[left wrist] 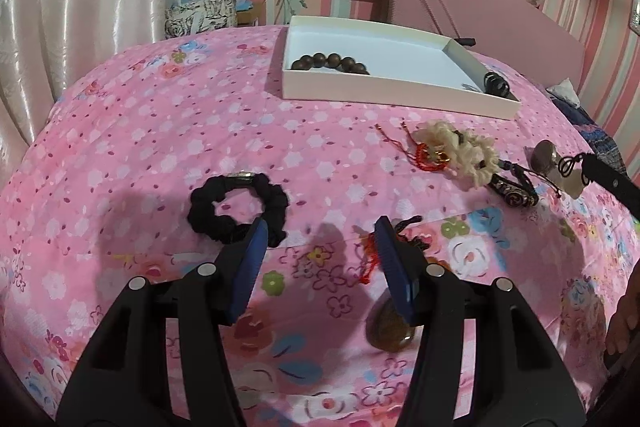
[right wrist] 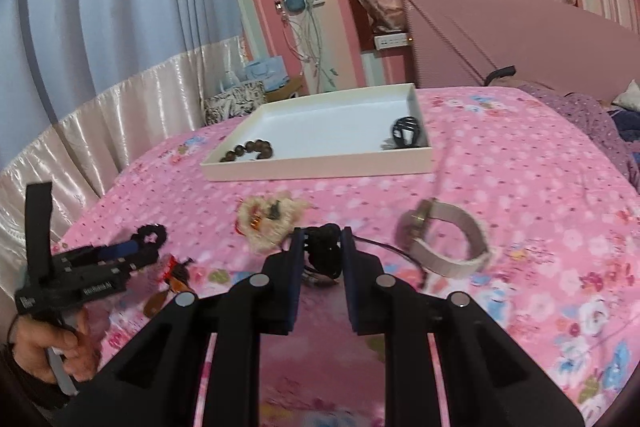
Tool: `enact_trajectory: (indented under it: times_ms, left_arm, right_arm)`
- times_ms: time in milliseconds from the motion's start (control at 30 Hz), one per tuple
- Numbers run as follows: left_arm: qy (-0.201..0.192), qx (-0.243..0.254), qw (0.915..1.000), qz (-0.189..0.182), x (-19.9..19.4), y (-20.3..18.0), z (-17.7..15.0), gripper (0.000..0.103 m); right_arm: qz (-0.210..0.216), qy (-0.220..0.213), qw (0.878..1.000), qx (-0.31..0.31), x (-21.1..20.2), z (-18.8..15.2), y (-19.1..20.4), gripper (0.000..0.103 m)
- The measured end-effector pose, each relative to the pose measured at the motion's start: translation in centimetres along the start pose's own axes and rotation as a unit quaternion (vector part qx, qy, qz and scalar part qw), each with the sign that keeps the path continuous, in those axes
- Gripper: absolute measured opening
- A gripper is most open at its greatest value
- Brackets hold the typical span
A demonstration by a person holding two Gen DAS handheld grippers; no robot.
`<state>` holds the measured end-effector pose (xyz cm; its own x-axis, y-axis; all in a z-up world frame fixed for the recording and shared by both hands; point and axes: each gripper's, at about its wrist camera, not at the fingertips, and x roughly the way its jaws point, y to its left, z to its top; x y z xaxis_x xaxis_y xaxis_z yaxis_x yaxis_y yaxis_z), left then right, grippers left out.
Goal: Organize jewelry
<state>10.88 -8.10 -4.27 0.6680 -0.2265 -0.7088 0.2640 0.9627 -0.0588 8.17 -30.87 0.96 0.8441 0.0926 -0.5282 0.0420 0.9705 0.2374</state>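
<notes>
A shallow white tray [left wrist: 396,89] is sitting on the pink floral bedspread [left wrist: 160,131] toward the far side of the bed, and it is holding two things: a string of dark wooden beads [left wrist: 329,63] lying against its near-left wall, and a black clip-like piece [left wrist: 496,83] resting in its near-right corner, with the white floor between them lying bare. In front of the tray, loose pieces are spreading across the cover: a black scrunchie [left wrist: 238,207] lying flat on the left, a cream woolly hair tie [left wrist: 460,151] tangled with a red cord charm [left wrist: 430,157] in the middle, a patterned dark bead on a cord [left wrist: 516,191] just beside it, and a watch with a pale band [right wrist: 444,239] standing on its edge to the right. The left gripper [left wrist: 320,243] is hovering low over the cover with its jaws spread wide and gripping nothing; the scrunchie is sitting just beyond its left finger, and a red-and-black knotted cord with an amber pendant [left wrist: 390,337] is lying partly behind its right finger. The right gripper [right wrist: 322,251] is hanging over the middle of the spread with its jaws drawn close around a black knotted cord [right wrist: 326,247], which is filling the gap between them; whether the pads are actually pinching it cannot be told. The strip of bedspread between the loose pieces and the tray's near wall is lying open.
</notes>
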Motion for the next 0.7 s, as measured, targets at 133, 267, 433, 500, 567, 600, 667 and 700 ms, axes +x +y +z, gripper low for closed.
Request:
enact_trajectory:
  times_ms: [133, 267, 433, 500, 567, 600, 667, 700]
  left_arm:
    - [0.001, 0.018, 0.9998, -0.008, 0.4, -1.6, 0.3, 0.055]
    - [0.013, 0.020, 0.9996, -0.016, 1.5, -2.4, 0.6, 0.049]
    - [0.030, 0.014, 0.9986, -0.042, 2.6, -2.7, 0.5, 0.030]
    - [0.029, 0.016, 0.9981, -0.051, 2.5, -2.8, 0.4, 0.020]
    - [0.025, 0.021, 0.9981, -0.053, 2.4, -3.1, 0.1, 0.010]
    - [0.024, 0.021, 0.9981, -0.053, 2.4, -3.1, 0.0, 0.008]
    - [0.019, 0.017, 0.9981, -0.056, 2.2, -2.9, -0.1, 0.006]
    - [0.017, 0.014, 0.9983, -0.055, 2.1, -2.7, -0.1, 0.004]
  right_arm:
    - [-0.005, 0.009, 1.000, -0.001, 0.3, -0.5, -0.9, 0.018]
    - [-0.004, 0.016, 1.000, -0.005, 1.0, -0.8, -1.1, 0.018]
    - [0.000, 0.024, 1.000, -0.009, 1.5, -1.5, -1.0, 0.018]
    - [0.002, 0.025, 1.000, -0.005, 1.6, -1.6, -1.2, 0.018]
    - [0.005, 0.027, 1.000, -0.001, 1.7, -1.7, -1.4, 0.018]
    - [0.005, 0.028, 1.000, 0.001, 1.7, -1.7, -1.4, 0.018]
    - [0.005, 0.028, 1.000, 0.004, 1.7, -1.7, -1.5, 0.018]
    - [0.005, 0.027, 1.000, 0.005, 1.6, -1.6, -1.5, 0.018]
